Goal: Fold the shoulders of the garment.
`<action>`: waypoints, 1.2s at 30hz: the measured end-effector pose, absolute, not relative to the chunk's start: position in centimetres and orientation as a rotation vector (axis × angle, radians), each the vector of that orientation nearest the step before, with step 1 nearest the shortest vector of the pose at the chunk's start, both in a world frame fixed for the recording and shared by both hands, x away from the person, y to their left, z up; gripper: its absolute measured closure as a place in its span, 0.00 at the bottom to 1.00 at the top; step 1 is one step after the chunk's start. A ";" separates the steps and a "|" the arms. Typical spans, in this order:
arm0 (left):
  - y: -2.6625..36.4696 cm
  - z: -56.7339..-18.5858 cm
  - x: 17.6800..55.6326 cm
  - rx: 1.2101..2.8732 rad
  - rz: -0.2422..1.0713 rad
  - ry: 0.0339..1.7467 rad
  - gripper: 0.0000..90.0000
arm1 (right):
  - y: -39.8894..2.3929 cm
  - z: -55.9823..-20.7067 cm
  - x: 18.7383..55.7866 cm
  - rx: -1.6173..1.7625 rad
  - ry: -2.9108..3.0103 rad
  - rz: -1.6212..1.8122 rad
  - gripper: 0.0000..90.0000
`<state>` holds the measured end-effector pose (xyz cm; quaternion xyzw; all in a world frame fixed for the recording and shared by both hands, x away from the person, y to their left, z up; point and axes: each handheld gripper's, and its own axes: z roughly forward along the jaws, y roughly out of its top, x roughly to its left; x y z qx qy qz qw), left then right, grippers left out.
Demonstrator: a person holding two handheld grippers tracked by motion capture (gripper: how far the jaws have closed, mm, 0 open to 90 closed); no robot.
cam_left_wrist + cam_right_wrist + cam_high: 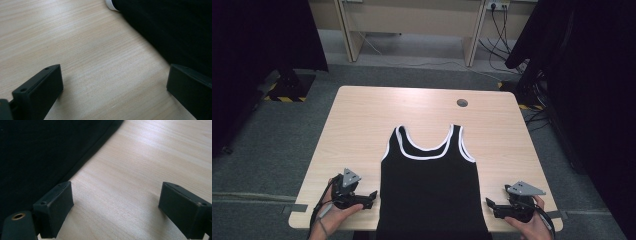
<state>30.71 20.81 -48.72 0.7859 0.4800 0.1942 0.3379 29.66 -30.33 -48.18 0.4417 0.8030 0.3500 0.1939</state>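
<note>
Black top (428,192) flat on table (362,125), between my grippers. My left gripper (373,196) just beside its left edge, my right gripper (488,203) just beside right edge — both released, nothing held.

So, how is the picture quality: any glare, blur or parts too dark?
High view: sharp, but the black tank top shows no fabric detail. Left gripper view: soft glare on the table, near fingers blurred. Right gripper view: glare at upper right, fingers soft.
</note>
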 end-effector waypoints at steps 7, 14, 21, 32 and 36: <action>21.0 -48.7 30.9 2.049 0.499 1.243 0.00 | -30.3 -48.2 29.6 1.239 2.251 0.983 0.14; 21.1 -48.6 31.3 2.043 0.494 1.255 0.00 | -30.3 -48.2 29.7 1.237 2.255 0.981 0.13; 21.0 -48.1 31.5 2.017 0.478 1.246 0.02 | -30.3 -48.2 29.7 1.237 2.255 0.982 0.13; 20.0 -46.9 33.7 1.980 0.457 1.237 0.03 | -30.3 -48.2 29.7 1.235 2.258 0.981 0.13; 19.2 -46.4 35.3 1.985 0.463 1.225 0.03 | -30.3 -48.2 29.7 1.235 2.258 0.981 0.13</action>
